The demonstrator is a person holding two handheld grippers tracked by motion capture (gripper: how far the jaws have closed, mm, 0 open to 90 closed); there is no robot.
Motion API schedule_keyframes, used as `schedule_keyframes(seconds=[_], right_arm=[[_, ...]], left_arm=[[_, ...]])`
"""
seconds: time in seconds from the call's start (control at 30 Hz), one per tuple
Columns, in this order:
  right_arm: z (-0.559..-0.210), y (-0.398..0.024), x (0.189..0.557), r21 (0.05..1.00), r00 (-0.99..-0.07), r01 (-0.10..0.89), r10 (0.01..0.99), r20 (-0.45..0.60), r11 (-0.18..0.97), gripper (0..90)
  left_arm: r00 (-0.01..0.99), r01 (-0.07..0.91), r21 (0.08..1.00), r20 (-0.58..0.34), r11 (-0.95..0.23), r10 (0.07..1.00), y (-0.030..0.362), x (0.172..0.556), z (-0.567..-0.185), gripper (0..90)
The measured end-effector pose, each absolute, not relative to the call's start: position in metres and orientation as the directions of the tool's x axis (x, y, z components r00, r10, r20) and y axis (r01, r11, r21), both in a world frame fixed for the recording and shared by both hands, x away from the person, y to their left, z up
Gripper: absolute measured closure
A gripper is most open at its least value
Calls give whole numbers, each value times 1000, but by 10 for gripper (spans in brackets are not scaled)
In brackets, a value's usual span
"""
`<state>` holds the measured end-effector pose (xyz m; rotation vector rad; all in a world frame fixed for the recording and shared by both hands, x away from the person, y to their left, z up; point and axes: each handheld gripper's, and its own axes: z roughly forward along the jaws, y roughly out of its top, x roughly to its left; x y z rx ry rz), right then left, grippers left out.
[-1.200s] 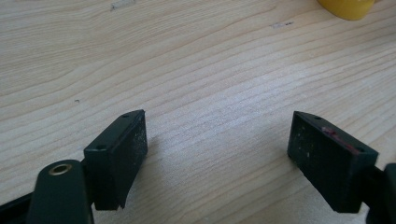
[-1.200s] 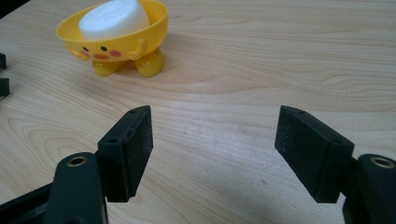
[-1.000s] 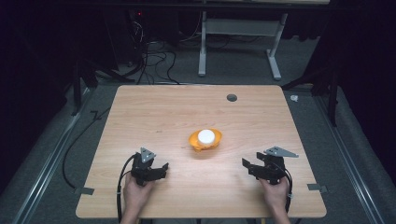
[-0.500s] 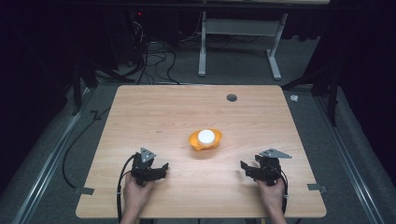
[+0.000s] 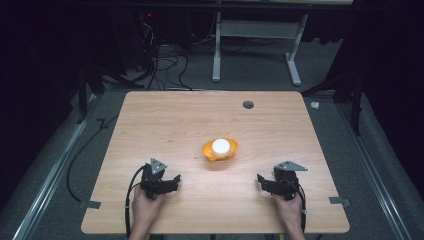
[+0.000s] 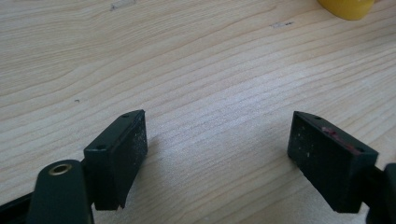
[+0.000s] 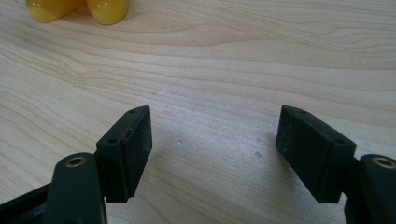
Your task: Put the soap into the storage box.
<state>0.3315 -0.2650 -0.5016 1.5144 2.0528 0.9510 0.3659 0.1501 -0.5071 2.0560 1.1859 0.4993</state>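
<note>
An orange-yellow dish [image 5: 220, 151] with a round white object [image 5: 220, 146] in it sits near the middle of the wooden table [image 5: 190, 120]. My left gripper [image 5: 171, 181] rests near the front left, open, with bare wood between its jaws [image 6: 217, 140]. My right gripper [image 5: 264, 181] rests at the front right, open and holding nothing [image 7: 215, 140]. The dish's yellow edge [image 6: 346, 7] peeks in at the top right of the left gripper view, and its yellow underside [image 7: 77, 9] at the top left of the right gripper view.
A dark round hole [image 5: 248, 104] lies in the table's far right part. Grey tape tabs [image 5: 340, 201] mark the front corners. Behind the table stands a white desk frame [image 5: 255, 45] with tangled cables [image 5: 160, 55] on the floor.
My right gripper has slid slightly left and toward the front edge. The left gripper and the dish have stayed put.
</note>
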Motion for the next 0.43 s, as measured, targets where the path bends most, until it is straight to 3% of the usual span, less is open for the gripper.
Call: schedule_keyframes(seconds=[0.13,0.43], right_arm=[[-502,-257,331,719,-329,655,944,-6,232,256],[-502,-255,331,717,-337,654,941,-12,244,253]], left_arm=[[506,591,734,-15,-334,862,150,366,-507,202],[506,591,734,-15,-334,862,150,366,-507,202]])
